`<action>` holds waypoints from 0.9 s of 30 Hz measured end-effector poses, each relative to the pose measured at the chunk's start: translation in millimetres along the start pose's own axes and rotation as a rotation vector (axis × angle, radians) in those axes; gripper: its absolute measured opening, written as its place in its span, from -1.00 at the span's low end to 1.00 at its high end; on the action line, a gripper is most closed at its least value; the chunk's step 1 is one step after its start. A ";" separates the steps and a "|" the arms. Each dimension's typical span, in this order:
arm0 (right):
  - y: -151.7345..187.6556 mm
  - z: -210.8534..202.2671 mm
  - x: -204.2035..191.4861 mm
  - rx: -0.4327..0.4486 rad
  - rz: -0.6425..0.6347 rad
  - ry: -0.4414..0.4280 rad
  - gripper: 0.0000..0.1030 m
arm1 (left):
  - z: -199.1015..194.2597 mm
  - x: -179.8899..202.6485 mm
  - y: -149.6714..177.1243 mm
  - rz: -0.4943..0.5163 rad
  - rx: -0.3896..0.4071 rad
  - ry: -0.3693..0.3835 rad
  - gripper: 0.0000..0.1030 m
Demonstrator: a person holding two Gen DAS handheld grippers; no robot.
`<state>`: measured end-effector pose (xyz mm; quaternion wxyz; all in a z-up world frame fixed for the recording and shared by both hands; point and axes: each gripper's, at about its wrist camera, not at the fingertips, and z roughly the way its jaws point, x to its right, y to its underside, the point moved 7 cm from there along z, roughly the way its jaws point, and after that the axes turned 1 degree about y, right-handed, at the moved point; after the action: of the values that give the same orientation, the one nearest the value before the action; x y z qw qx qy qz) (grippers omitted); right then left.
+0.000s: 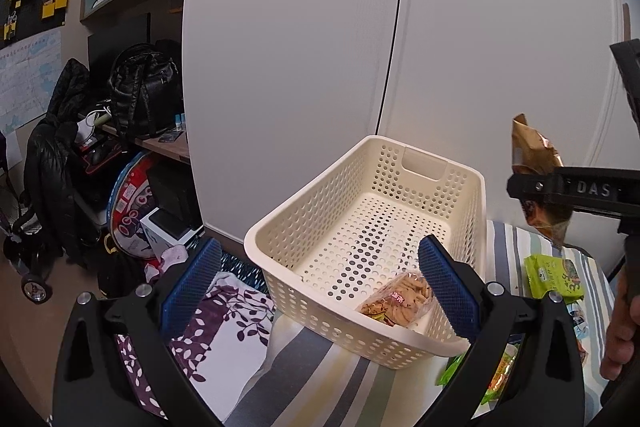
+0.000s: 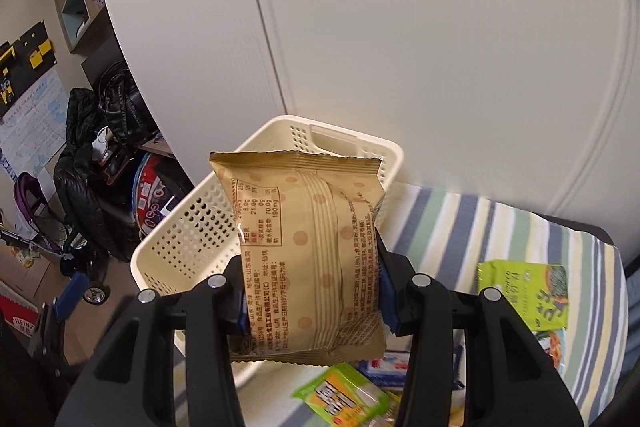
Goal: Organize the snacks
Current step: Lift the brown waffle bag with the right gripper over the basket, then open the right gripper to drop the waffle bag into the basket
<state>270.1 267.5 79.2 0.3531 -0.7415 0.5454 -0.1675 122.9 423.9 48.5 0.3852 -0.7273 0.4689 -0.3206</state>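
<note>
A cream perforated basket point(image 1: 352, 187) point(image 2: 188, 227) stands on striped bedding. One clear pack of biscuits point(image 1: 396, 299) lies in its near corner. My left gripper point(image 1: 320, 275) is open over the basket's near rim, with nothing between its blue pads point(image 1: 192, 287). My right gripper point(image 2: 312, 291) is shut on a tan dotted snack packet point(image 2: 308, 251), held upright just right of the basket. In the left wrist view that packet point(image 1: 536, 155) hangs in the black right gripper point(image 1: 536, 187) above the bedding.
Loose snacks lie on the striped bedding point(image 2: 460, 223): a green seaweed pack point(image 2: 524, 295) point(image 1: 554, 275), a green and orange pack point(image 2: 344, 395), a white and blue pack point(image 2: 388, 367). White wardrobe doors point(image 1: 320, 47) stand close behind. Bags, a stroller and boxes crowd the left floor.
</note>
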 end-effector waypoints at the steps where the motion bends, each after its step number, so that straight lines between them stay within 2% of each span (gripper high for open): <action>1: -1.9 3.4 -4.0 -0.001 -0.002 -0.005 -0.09 | 0.0 -0.8 0.2 -0.003 -0.001 0.001 0.95; 15: -30.2 50.8 -45.7 -0.007 -0.029 0.005 -0.07 | 4.2 -22.1 1.5 -0.097 -0.018 0.005 0.95; 20: -37.3 73.3 -49.1 -0.017 -0.012 0.032 -0.07 | 4.7 -29.4 5.1 -0.143 -0.027 -0.018 0.95; 21: -39.1 79.5 -47.9 -0.021 -0.002 0.040 -0.03 | 5.1 -29.7 6.2 -0.152 -0.031 -0.018 0.95; 23: -42.4 88.7 -44.3 -0.024 0.020 0.055 0.29 | 5.1 -29.9 8.4 -0.164 -0.035 -0.007 0.95; 24: -44.1 92.3 -41.8 -0.023 0.035 0.064 0.52 | 4.6 -28.8 9.1 -0.167 -0.034 -0.001 0.95; 27: -48.0 96.4 -37.7 -0.021 0.050 0.073 0.56 | 0.6 -26.4 10.0 -0.165 -0.018 -0.002 0.95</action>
<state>351.2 342.9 51.3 0.3292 -0.7247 0.5780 -0.1799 109.7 445.9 36.8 0.3515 -0.7671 0.4100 -0.3463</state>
